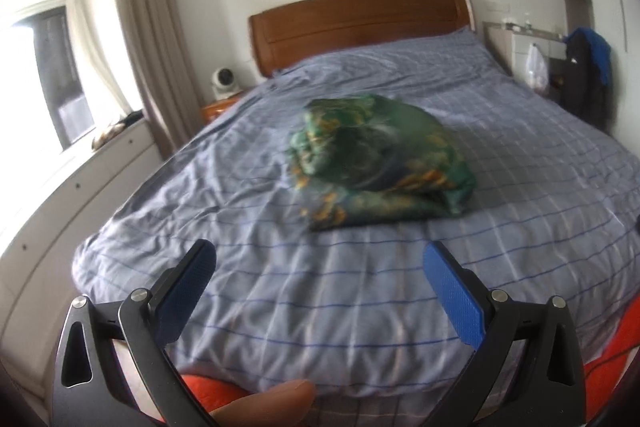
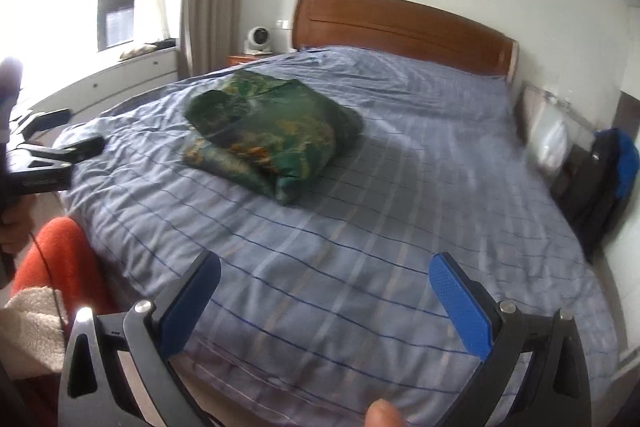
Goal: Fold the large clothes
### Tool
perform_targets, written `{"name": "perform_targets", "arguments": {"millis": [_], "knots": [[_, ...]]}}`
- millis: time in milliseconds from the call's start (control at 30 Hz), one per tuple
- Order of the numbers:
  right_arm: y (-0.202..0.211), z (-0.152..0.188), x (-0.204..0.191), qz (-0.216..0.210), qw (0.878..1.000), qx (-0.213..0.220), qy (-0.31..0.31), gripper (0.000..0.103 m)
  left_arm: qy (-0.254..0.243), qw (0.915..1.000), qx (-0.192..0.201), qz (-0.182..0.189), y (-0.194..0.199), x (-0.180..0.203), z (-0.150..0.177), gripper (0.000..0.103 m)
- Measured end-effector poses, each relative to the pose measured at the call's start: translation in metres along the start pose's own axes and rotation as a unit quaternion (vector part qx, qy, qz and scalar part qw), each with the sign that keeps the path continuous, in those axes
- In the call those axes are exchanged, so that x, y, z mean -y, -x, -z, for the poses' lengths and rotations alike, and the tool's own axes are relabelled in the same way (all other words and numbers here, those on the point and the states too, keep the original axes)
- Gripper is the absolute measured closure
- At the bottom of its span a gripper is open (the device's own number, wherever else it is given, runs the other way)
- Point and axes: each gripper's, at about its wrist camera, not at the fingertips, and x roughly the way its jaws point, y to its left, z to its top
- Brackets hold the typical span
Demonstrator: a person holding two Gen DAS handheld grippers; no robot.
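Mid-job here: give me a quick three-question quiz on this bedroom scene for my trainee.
1. True or false: the left gripper is shut on the green patterned garment.
2. Multiple choice: the garment lies on A) the wooden nightstand, B) the blue checked bed cover, C) the window sill.
3. Fill in: the right gripper holds ____.

Key: 1. False; its jaws stand wide apart, short of the garment. 2. B. 3. Nothing; it is open above the cover.
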Motion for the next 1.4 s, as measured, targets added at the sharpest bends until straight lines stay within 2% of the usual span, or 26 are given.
{"name": "perform_targets", "arguments": {"millis": [133, 300, 400, 467, 567, 733, 1033, 1400], "knots": [[0.002, 0.006, 0.004, 0.022, 0.999, 0.011, -0.035, 0.0, 0.027, 0.9995, -0.017, 0.005, -0.004, -0.009, 0.003, 0.0], [-0.009, 0.014, -0.013, 0.023, 0.997, 0.011, -0.079, 0.0, 0.013, 0.9995, -0.014, 0.024, 0.0, 0.008, 0.003, 0.0], [-0.015, 0.015, -0.027, 0.0, 0.998, -0.008, -0.067, 0.0, 0.009, 0.9991, -0.014, 0.038, 0.004, 0.019, 0.002, 0.0], [-0.016, 0.013, -0.034, 0.005, 0.999, -0.012, -0.051, 0.0, 0.008, 0.9989, -0.019, 0.042, 0.005, 0.028, 0.004, 0.0], [-0.017, 0.01, -0.037, 0.016, 0.999, -0.016, -0.048, 0.0, 0.004, 0.9987, -0.036, 0.037, 0.0, 0.045, 0.007, 0.0], [-0.017, 0.008, -0.029, 0.028, 0.997, -0.018, -0.063, 0.0, 0.012, 0.9958, -0.086, 0.03, -0.015, 0.052, 0.012, 0.0], [-0.024, 0.004, -0.023, 0.028, 0.996, -0.031, -0.074, 0.0, 0.012, 0.9945, -0.104, 0.0, -0.019, 0.048, 0.013, 0.0], [-0.034, 0.0, -0.031, 0.013, 0.996, -0.059, -0.072, 0.0, 0.009, 0.9919, -0.127, -0.003, -0.021, 0.044, 0.01, 0.0]]}}
